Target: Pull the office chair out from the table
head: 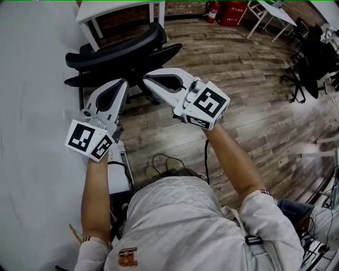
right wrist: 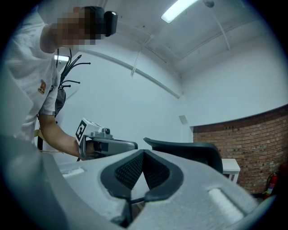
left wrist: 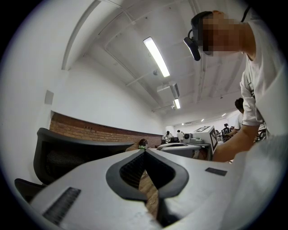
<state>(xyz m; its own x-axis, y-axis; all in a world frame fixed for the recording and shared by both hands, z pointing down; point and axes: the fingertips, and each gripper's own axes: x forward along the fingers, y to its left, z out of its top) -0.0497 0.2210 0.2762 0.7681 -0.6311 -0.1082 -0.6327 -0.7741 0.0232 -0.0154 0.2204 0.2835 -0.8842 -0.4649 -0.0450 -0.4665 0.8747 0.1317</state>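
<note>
A black office chair stands at a white table at the top left of the head view, its backrest facing me. My left gripper and right gripper hover side by side just short of that backrest, not touching it. Both are shut with nothing between the jaws. In the left gripper view the left gripper shows closed tips, with the chair back at the left and the right gripper beyond. In the right gripper view the right gripper is closed too, with the chair back ahead and the left gripper beside it.
A white wall runs along the left. A red fire extinguisher and a red box stand by the brick wall. Another white table and dark chairs are at the right. Cables lie on the wooden floor.
</note>
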